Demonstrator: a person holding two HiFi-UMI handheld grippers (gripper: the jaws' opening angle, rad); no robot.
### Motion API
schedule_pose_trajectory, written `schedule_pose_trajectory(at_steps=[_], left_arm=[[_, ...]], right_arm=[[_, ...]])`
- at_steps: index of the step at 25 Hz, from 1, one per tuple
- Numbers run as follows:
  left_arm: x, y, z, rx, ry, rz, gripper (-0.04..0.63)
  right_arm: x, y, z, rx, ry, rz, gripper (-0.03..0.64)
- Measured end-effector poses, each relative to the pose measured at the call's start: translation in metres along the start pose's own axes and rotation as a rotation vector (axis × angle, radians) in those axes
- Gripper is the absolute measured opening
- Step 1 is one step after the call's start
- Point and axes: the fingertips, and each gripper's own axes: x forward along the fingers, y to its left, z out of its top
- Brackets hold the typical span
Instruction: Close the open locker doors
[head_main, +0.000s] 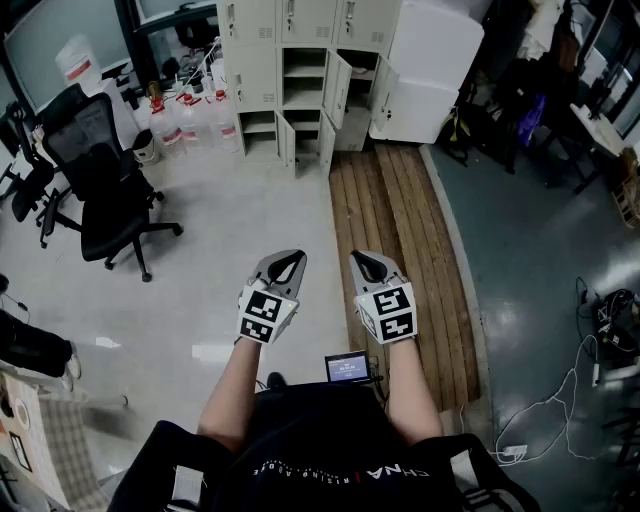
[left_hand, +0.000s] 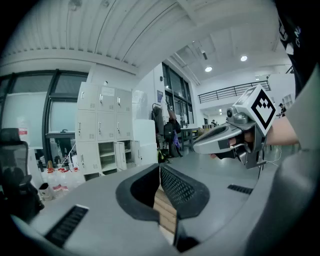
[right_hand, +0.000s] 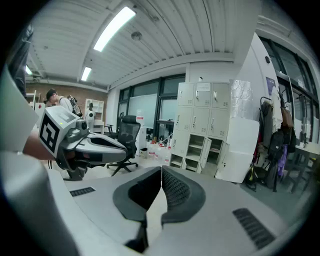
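The cream locker bank (head_main: 300, 70) stands far ahead against the wall, with several doors hanging open, such as one in the middle row (head_main: 338, 88) and one in the bottom row (head_main: 327, 143). It also shows small in the left gripper view as lockers (left_hand: 102, 137) and in the right gripper view as lockers (right_hand: 200, 135). My left gripper (head_main: 289, 258) and right gripper (head_main: 363, 258) are held side by side in front of me, well short of the lockers. Both are shut with nothing between them; the left gripper (left_hand: 160, 168) and right gripper (right_hand: 161, 170) jaws meet at their tips.
A black office chair (head_main: 105, 180) stands on the left, with plastic bottles (head_main: 190, 120) by the lockers. A white cabinet (head_main: 430, 70) stands right of the lockers. Wooden planks (head_main: 400, 230) run along the floor ahead, and cables (head_main: 600, 340) lie at the right.
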Motion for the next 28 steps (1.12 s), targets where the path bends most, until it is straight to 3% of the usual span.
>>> schedule_pose_trajectory(at_steps=[16, 28], left_arm=[[0.006, -0.025, -0.003, -0.043, 0.020, -0.088, 0.023], [0.019, -0.045, 0.000, -0.039, 0.014, -0.100, 0.023]], right_arm=[[-0.017, -0.007, -0.011, 0.031, -0.012, 0.003, 0.032], [-0.027, -0.023, -0.026, 0.012, 0.004, 0.005, 0.032]])
